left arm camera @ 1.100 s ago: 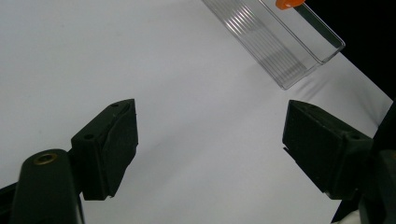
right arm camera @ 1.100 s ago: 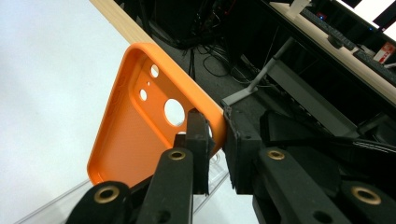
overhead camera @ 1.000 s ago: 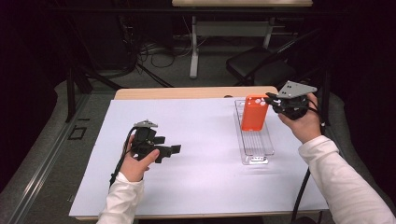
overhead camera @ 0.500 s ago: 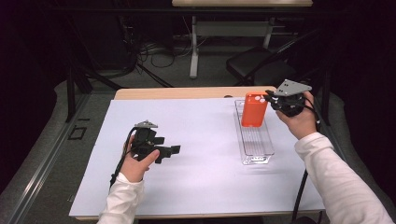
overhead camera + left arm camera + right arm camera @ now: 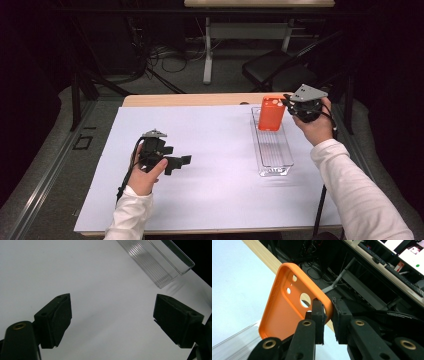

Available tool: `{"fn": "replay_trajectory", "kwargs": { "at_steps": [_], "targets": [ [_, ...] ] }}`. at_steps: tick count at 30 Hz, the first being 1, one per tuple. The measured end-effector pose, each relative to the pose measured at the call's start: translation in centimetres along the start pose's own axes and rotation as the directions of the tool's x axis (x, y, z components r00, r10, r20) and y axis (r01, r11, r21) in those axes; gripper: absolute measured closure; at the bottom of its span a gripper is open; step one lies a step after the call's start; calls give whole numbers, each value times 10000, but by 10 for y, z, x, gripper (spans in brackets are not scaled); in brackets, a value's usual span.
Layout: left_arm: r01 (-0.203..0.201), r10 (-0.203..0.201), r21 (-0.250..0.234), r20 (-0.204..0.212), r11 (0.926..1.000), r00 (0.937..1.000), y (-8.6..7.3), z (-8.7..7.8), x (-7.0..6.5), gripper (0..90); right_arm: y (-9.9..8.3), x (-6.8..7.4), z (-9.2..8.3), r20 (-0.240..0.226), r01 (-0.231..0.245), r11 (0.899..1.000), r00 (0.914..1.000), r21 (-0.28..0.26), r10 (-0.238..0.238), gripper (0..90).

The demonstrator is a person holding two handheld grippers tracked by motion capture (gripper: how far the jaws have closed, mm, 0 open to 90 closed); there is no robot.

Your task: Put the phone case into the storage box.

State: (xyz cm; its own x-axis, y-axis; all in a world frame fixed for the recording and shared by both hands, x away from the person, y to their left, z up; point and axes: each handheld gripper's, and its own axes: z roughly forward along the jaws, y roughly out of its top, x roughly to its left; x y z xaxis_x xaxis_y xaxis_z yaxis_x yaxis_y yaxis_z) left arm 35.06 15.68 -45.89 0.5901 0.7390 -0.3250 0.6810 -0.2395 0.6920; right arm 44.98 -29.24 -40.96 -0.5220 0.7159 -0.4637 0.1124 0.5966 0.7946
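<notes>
- From the high view I am seeing my right tool [image 5: 287,105] holding the orange, soft-looking phone case with round camera cut-outs [image 5: 271,113] upright over the far end of the clear, ribbed plastic tray [image 5: 274,159], which is lying lengthwise on the right side of the white-covered desk [image 5: 215,150].
- That view is not telling me whether the case's lower edge is touching the tray or hanging just above it.
- The right gripper view is giving me what the high view is hiding: the two black jaws are standing narrow and pinching the rim of the case [image 5: 287,307] at its cut-out end, one pad [image 5: 318,315] inside the shell and the other outside.
- It is also showing the tray's clear wall [image 5: 234,345] just below the case, and cables and furniture beyond the desk's wooden edge [image 5: 265,257].
- My left tool [image 5: 175,162] is resting low over the desk's left half in the high view, well apart from the tray.
- The left gripper view is showing its jaws standing wide with only bare white surface between them [image 5: 112,327]; they have just been opening a little further.
- That same view is catching the near end of the tray [image 5: 160,262] at the upper right.
</notes>
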Motion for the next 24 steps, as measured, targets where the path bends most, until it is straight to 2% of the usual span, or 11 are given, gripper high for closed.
{"fn": "replay_trajectory", "kwargs": {
  "at_steps": [6, 10, 24],
  "targets": [
    [77, -77, -41, -21, 10000, 10000, -1, -1, 1, 159, -2, 5, 10, 89, 389, 9992, 9992, -36, -388, 811],
    [72, -72, -44, 2, 10000, 10000, -1, 0, 1, 159, -2, 7, 17, 292, 475, 9989, 9984, -35, -474, 811],
    [224, -225, -43, -89, 9997, 9997, -5, -1, 6, 159, -10, 11, 40, 564, 925, 9955, 9940, 182, -934, 810]
  ]
}}
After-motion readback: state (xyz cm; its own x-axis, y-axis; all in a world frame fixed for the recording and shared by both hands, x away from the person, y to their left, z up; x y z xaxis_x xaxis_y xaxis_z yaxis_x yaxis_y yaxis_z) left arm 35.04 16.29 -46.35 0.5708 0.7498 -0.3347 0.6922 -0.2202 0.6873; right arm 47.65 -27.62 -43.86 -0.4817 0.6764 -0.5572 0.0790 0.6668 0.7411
